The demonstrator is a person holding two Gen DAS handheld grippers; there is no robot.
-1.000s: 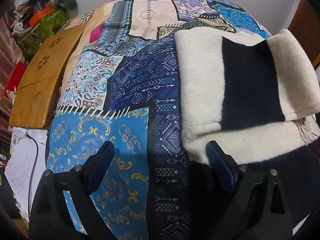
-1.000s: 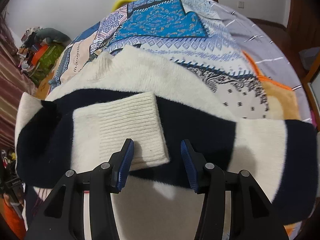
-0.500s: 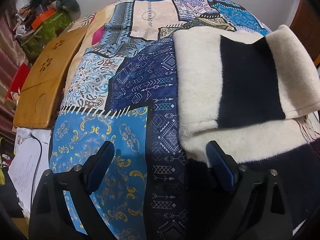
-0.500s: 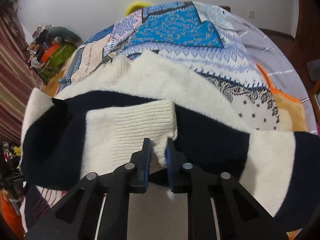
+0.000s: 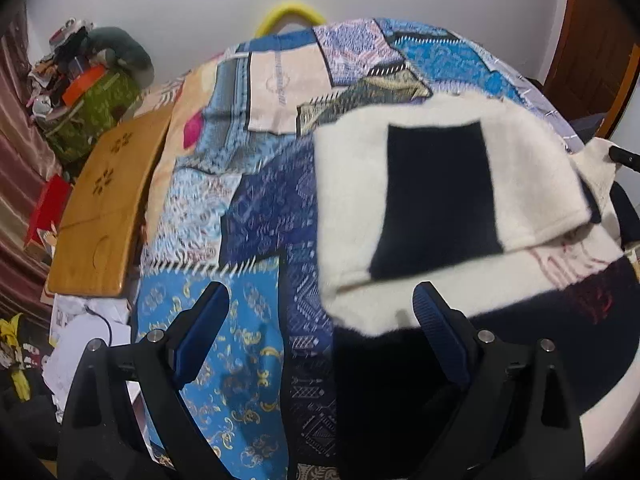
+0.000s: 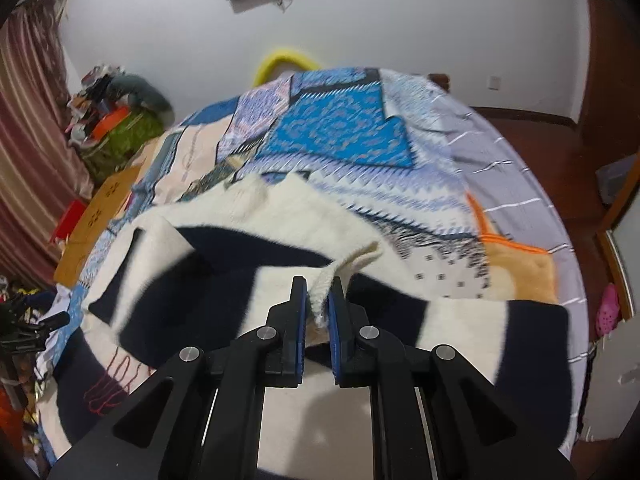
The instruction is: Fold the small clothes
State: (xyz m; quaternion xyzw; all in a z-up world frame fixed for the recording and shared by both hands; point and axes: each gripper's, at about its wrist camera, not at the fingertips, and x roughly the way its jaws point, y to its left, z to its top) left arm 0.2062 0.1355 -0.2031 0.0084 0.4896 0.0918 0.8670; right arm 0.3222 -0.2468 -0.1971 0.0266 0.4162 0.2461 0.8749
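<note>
**Right claw pinching the ribbed cuff, left claw spread and empty**

From my right wrist camera, I see the right gripper (image 6: 318,300) pressed together on the cream ribbed cuff (image 6: 352,264) of the sweater (image 6: 224,292). The blue pads (image 6: 334,320) have the knit squeezed between them, and a fold of it sticks up past the tips. The cuff is raised off the rest of the garment, with the sleeve trailing back down to the left onto the cream and navy bands.

On my left wrist camera, the left gripper (image 5: 320,308) stands wide apart with nothing between its fingers. Its left finger (image 5: 200,328) hangs over the blue and gold patch of the bedspread (image 5: 224,368); its right finger (image 5: 440,336) sits over the near edge of the sweater, where cream meets navy. I can't be sure from this blurred view whether that finger brushes the fabric or hovers just above it.

The sweater lies spread on the patchwork bedspread, on the right side of the left camera's view, with a folded cream and navy section on top. A wooden tray (image 5: 104,208) rests at the bed's left edge, well apart from the garment. The other claw's black tip shows at the far right edge of the left view, at the cream knit.
</note>
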